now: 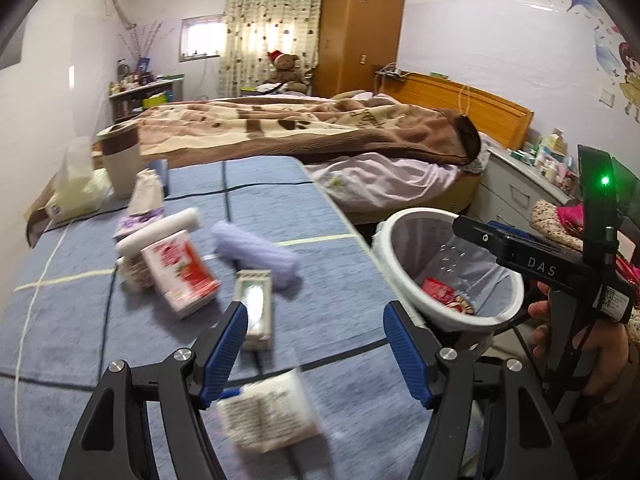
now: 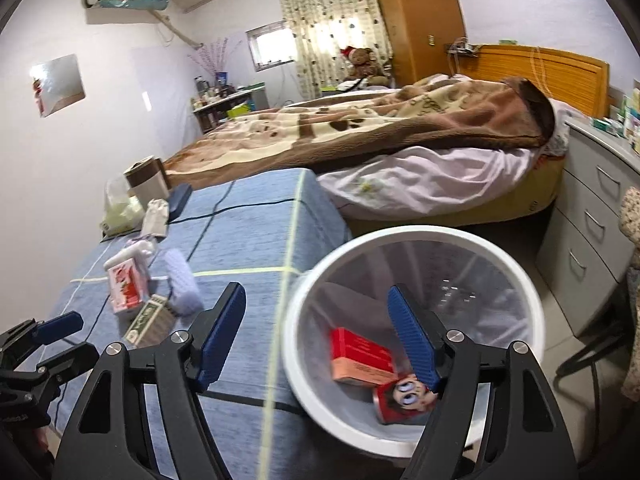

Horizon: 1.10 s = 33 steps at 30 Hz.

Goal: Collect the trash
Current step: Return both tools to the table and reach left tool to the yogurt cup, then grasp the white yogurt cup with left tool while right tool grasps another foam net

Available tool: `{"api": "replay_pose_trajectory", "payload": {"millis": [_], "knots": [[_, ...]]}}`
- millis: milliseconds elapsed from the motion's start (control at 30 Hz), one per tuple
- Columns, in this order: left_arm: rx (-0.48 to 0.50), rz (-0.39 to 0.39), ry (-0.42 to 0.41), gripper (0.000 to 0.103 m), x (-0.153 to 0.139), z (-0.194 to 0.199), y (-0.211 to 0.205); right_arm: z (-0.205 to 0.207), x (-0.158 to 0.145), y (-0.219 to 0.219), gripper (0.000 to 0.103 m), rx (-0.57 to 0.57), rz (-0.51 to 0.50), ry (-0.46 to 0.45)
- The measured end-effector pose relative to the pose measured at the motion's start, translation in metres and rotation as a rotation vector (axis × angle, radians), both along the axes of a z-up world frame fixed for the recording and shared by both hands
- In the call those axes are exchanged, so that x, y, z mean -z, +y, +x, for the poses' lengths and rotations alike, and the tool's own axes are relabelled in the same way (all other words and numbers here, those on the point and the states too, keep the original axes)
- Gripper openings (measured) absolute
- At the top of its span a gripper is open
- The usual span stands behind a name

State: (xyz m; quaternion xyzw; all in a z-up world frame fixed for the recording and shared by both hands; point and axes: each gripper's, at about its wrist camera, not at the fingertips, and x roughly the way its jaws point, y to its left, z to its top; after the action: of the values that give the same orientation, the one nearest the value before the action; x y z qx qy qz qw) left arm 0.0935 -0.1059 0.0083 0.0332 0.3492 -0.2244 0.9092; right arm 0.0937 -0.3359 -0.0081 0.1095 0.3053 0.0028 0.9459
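Observation:
A white trash bin (image 1: 508,316) with a clear liner stands beside the table's right edge; it also shows in the right wrist view (image 2: 304,380). It holds a red box (image 2: 360,354) and a red can with a cartoon face (image 2: 404,396). On the blue tablecloth (image 1: 320,208) lie a red-and-white carton (image 1: 180,274), a lilac rolled cloth (image 1: 256,254), a small green-and-white box (image 1: 256,308) and a white packet (image 1: 268,416). My left gripper (image 1: 314,346) is open above the cloth, over the small box and packet. My right gripper (image 2: 316,336) is open and empty over the bin's rim.
At the table's far left stand a brown-and-beige cup (image 1: 120,162), a tissue pack (image 1: 72,188) and a small cloth pouch (image 1: 146,192). A bed with a brown blanket (image 1: 312,128) lies behind. A white drawer unit (image 2: 592,220) stands right of the bin.

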Motion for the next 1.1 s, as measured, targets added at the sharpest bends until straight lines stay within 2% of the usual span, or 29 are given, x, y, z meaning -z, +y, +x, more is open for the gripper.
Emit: {"api": "replay_pose_trajectory", "payload": {"millis": [233, 433, 567, 667, 800, 1100], "knots": [[-0.049, -0.006, 0.032, 0.072, 0.012, -0.006, 0.033, 0.011, 0.003, 0.03, 0.075, -0.078, -0.016, 0.009], [-0.059, -0.01, 0.065, 0.072, 0.025, -0.009, 0.045, 0.022, 0.004, 0.053, 0.075, -0.138, -0.017, 0.012], [-0.031, -0.013, 0.091, 0.074, 0.032, -0.01, 0.044, 0.032, 0.007, 0.062, 0.075, -0.161, -0.016, 0.03], [-0.008, -0.042, 0.104, 0.08, 0.036, -0.01, 0.043, 0.04, 0.009, 0.067, 0.075, -0.175, -0.022, 0.041], [0.014, -0.012, 0.137, 0.08, 0.045, -0.006, 0.034, 0.046, 0.01, 0.075, 0.075, -0.189, -0.036, 0.057], [0.032, -0.058, 0.232, 0.08, 0.07, 0.009, 0.032, 0.06, 0.014, 0.077, 0.075, -0.194, -0.051, 0.08]]}}
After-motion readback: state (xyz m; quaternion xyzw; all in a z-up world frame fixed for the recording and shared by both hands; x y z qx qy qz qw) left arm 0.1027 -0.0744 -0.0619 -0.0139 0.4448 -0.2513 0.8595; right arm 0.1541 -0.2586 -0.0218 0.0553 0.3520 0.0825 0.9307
